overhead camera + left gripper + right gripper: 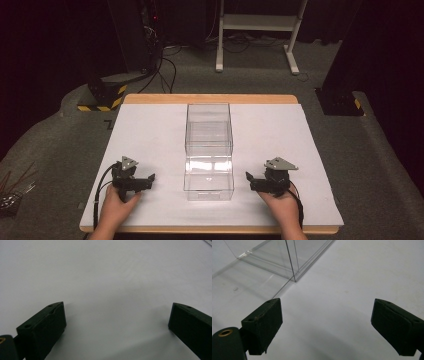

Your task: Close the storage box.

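A clear plastic box (209,127) stands in the middle of the white sheet (150,135), and a lower clear part (208,176) adjoins it toward me. My left gripper (149,180) rests on the sheet left of that lower part, jaws wide apart and pointing at it. In the left gripper view the left gripper (117,306) holds nothing. My right gripper (251,181) rests to the right of the box, pointing left. The right gripper (326,301) is also open and empty, with the box corner (292,262) just ahead to its left.
The white sheet covers a wooden table (210,98). On the carpet beyond stand a black base with yellow stripes (102,95), a white frame's legs (257,30) and a black base (340,100). Loose cables (10,192) lie on the floor at left.
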Demonstrator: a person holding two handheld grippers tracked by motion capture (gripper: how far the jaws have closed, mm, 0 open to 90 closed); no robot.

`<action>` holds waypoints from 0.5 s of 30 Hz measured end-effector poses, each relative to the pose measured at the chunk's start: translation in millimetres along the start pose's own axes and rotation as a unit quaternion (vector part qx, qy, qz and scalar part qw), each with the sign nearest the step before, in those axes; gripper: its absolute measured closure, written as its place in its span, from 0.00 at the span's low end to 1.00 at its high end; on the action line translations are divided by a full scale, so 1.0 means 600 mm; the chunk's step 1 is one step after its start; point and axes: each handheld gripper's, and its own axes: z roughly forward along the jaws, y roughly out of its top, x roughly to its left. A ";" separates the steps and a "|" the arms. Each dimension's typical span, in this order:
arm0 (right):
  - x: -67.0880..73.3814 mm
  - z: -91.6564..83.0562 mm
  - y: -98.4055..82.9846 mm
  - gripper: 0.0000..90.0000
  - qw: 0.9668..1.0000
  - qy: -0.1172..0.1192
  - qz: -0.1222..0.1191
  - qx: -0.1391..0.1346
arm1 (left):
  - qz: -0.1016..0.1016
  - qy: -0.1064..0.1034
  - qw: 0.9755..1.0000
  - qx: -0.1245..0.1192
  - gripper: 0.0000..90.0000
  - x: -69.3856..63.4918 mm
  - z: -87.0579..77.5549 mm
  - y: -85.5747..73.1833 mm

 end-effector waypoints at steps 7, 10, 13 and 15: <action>0.010 -0.010 0.004 0.11 1.000 0.011 -0.006 -0.015 | -0.003 -0.002 1.000 0.001 0.02 0.000 0.000 0.000; 0.016 -0.015 0.010 0.11 0.999 0.014 -0.010 -0.027 | 0.001 0.000 1.000 0.000 0.02 0.000 0.000 0.000; 0.018 -0.019 0.012 0.11 0.999 0.017 -0.016 -0.033 | 0.000 0.000 1.000 0.000 0.02 0.000 0.000 0.000; 0.018 -0.023 0.014 0.11 0.999 0.021 -0.012 -0.040 | 0.000 0.000 1.000 0.000 0.02 0.000 0.000 0.000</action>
